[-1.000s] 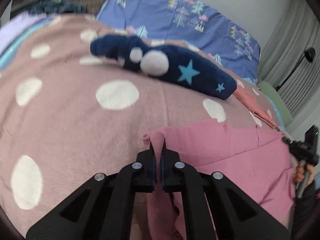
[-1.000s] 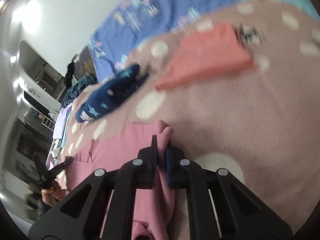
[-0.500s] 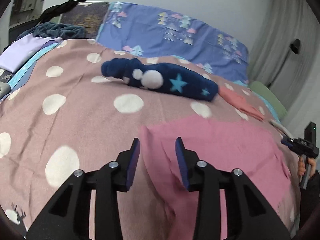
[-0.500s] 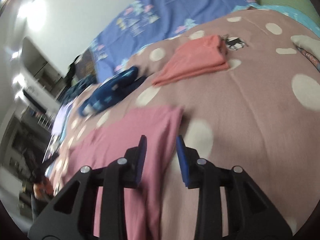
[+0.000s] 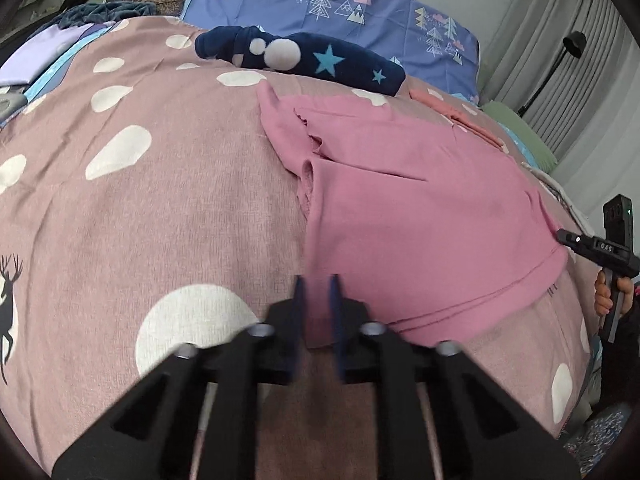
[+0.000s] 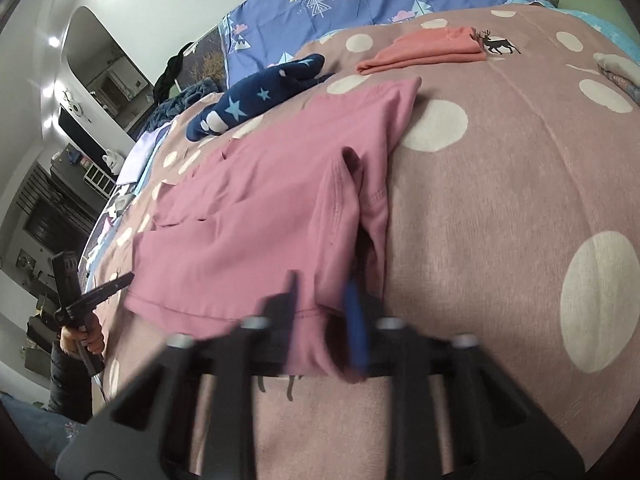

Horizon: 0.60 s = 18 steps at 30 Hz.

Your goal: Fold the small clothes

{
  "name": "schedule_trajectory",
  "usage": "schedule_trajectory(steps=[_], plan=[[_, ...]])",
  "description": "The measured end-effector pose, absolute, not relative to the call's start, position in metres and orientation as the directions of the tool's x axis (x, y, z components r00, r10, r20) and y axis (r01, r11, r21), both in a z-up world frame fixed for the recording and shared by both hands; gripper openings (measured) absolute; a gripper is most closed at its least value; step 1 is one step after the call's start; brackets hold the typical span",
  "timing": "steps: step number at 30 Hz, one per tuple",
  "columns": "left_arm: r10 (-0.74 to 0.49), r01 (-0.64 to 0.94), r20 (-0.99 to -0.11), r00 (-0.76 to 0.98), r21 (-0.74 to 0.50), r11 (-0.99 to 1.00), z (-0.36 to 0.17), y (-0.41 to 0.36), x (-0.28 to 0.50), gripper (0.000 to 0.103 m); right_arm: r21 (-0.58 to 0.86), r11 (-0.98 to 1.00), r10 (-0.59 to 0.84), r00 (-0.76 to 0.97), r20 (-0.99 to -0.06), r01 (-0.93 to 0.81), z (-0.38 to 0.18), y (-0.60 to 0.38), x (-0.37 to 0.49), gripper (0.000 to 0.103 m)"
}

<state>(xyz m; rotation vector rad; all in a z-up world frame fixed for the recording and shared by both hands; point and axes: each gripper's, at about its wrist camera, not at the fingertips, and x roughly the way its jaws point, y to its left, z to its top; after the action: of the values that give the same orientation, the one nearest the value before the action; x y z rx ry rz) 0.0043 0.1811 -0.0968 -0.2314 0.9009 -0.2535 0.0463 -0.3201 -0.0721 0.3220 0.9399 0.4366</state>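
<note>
both hand-held grippers clench the near hem of a pink garment [image 5: 420,208] lying on a polka-dot bedspread [image 5: 160,208]: left gripper [image 5: 318,300] on its near left corner, right gripper [image 6: 320,300] on its near right corner. their jaws have just been closing on the fabric. farther off lie a navy star-print garment [image 5: 320,60] and a folded coral garment [image 6: 432,50].

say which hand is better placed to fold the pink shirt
Right: its fingers just closed on a bunch of pink shirt hem; left fingers, just closed too, pinch only a corner.
</note>
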Motion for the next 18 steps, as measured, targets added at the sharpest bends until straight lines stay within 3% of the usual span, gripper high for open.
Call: schedule_trajectory(steps=[10, 15, 18], plan=[[-0.380, 0.152, -0.614, 0.692, -0.391, 0.908, -0.046, 0.185, 0.004, 0.001, 0.525, 0.814, 0.559, 0.583, -0.590, -0.250, -0.035, -0.328, 0.055, 0.005], [-0.353, 0.141, -0.569, 0.743, -0.382, 0.913, -0.009, 0.185, 0.055, 0.002, 0.564, 0.792, 0.563, 0.635, -0.529, -0.232, -0.006, -0.334, 0.109, 0.005], [-0.304, 0.076, -0.580, 0.756, -0.384, 0.920, -0.009, 0.191, 0.104, 0.002, 0.551, 0.820, 0.504, 0.651, -0.568, -0.154, -0.010, -0.332, 0.161, 0.009]])
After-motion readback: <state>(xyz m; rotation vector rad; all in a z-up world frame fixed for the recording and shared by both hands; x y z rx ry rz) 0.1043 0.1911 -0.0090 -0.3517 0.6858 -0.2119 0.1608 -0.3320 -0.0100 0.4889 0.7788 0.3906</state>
